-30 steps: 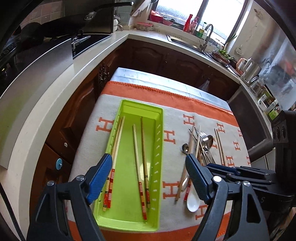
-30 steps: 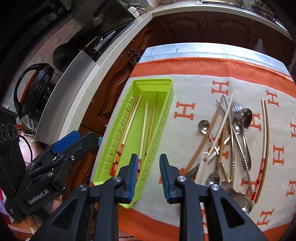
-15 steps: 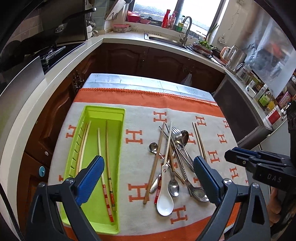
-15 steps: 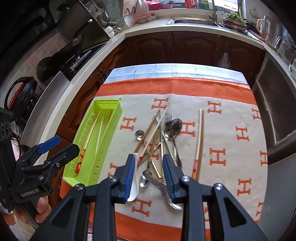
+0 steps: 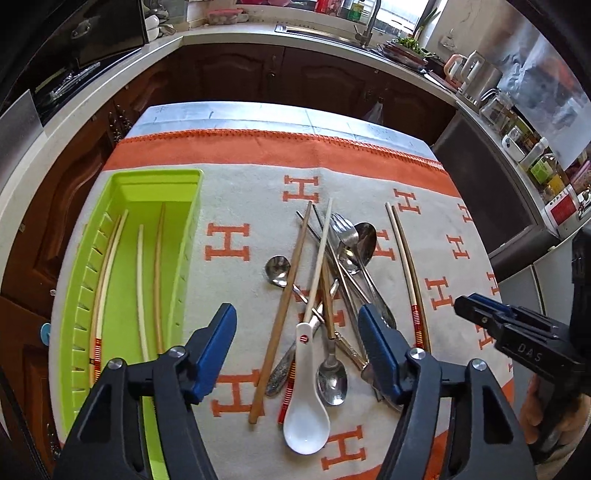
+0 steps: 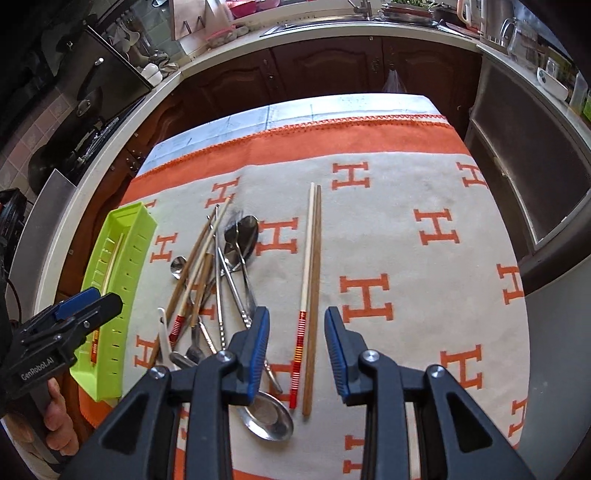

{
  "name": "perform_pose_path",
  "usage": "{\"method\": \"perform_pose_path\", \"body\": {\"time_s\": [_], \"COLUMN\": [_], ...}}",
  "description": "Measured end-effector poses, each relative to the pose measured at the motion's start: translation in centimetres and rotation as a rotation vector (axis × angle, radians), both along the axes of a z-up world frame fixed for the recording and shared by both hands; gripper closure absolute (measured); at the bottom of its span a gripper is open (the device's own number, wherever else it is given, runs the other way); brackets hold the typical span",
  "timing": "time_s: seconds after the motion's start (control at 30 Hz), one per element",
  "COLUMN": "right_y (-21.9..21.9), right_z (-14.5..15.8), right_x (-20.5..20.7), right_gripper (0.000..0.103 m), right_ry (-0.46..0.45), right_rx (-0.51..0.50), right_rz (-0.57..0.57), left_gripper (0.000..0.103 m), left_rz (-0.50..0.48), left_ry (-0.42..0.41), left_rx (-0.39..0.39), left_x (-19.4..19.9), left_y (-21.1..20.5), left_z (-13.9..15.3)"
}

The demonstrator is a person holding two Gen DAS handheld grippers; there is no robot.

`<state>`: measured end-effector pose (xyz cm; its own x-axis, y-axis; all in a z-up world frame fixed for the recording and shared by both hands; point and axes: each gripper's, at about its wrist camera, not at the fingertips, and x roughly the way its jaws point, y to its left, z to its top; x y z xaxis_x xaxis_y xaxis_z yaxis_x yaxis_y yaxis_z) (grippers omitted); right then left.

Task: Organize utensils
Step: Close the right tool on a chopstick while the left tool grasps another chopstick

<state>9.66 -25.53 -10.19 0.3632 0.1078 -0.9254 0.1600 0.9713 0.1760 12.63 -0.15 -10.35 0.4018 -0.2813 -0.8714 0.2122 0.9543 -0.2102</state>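
Observation:
A lime green tray (image 5: 122, 184) at the table's left holds several chopsticks (image 5: 105, 266); it also shows in the right wrist view (image 6: 125, 254). A pile of chopsticks, metal spoons, a fork (image 5: 341, 225) and a white ceramic spoon (image 5: 306, 402) lies mid-table. My left gripper (image 5: 297, 349) is open and empty above the pile's near end. My right gripper (image 6: 297, 349) is open and empty, its fingers on either side of a pair of chopsticks (image 6: 310, 295), above them. That pair also shows in the left wrist view (image 5: 408, 269).
An orange and grey cloth with H marks (image 6: 406, 240) covers the table. Dark wooden cabinets (image 5: 295, 77) and a white counter with a sink (image 5: 325, 33) run behind. A stove (image 6: 85, 140) is at the left, a steel appliance (image 6: 528, 184) at the right.
Both grippers moved right, away from the tray. The left now sits over the utensil pile. The right opened wider and now straddles the separate chopstick pair.

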Motion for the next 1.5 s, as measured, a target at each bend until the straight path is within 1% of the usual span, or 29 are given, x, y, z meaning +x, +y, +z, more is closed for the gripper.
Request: {"method": "perform_pose_path", "body": {"time_s": [0.13,0.23,0.33,0.5,0.63,0.7,0.87,1.0,1.1,1.13,1.17,1.23,1.33,1.5], "right_y": [-0.7,-0.8,-0.7,-0.6,-0.5,-0.3,0.5,0.7,-0.2,-0.7,-1.3,-2.3,-3.7,-5.1], "right_z": [-2.8,-4.3,-5.6,-5.9,-6.0,-6.3,-6.4,-6.5,-6.5,-6.5,-6.4,-6.3,-6.2,-6.0], "right_x": [0.0,0.0,0.1,0.3,0.4,0.7,1.0,1.0,0.7,0.6,0.4,-0.1,-1.0,-2.9], "right_gripper": [0.074,0.086,0.091,0.091,0.091,0.09,0.092,0.095,0.096,0.096,0.096,0.097,0.097,0.096], "right_ry": [0.021,0.032,0.048,0.027,0.026,0.04,0.025,-0.001,-0.009,-0.006,-0.002,-0.001,-0.001,-0.001], "right_rx": [0.009,0.0,-0.031,-0.04,-0.017,-0.011,-0.061,-0.094,-0.04,-0.011,0.016,0.034,0.066,0.107], "right_rz": [-0.002,0.013,0.039,0.066,0.08,0.089,0.093,0.08,0.04,0.021,-0.002,-0.042,-0.099,-0.148], "left_gripper": [0.048,0.05,0.05,0.05,0.05,0.05,0.05,0.05,0.05,0.053,0.057,0.062,0.062,0.062], "left_rz": [-0.021,-0.034,-0.047,-0.054,-0.057,-0.057,-0.068,-0.094,-0.121,-0.135,-0.146,-0.17,-0.19,-0.177], "left_ry": [-0.001,-0.003,0.001,0.008,0.011,0.016,0.022,0.016,0.011,0.006,0.003,0.01,0.037,0.082], "left_rx": [-0.023,-0.018,-0.01,-0.003,-0.002,-0.004,-0.006,-0.009,-0.017,-0.018,-0.017,-0.031,-0.058,-0.046], "left_x": [0.3,0.5,0.7,1.1,1.3,1.5,1.7,1.8,2.0,2.0,2.1,2.3,2.7,3.5], "left_y": [-1.7,-3.0,-4.0,-5.3,-5.7,-5.8,-6.5,-7.7,-8.9,-9.5,-10.0,-11.2,-12.7,-14.5], "left_z": [-0.7,-1.0,-1.5,-1.8,-2.0,-2.2,-2.3,-2.1,-1.9,-1.9,-2.0,-2.3,-3.2,-5.6]}}
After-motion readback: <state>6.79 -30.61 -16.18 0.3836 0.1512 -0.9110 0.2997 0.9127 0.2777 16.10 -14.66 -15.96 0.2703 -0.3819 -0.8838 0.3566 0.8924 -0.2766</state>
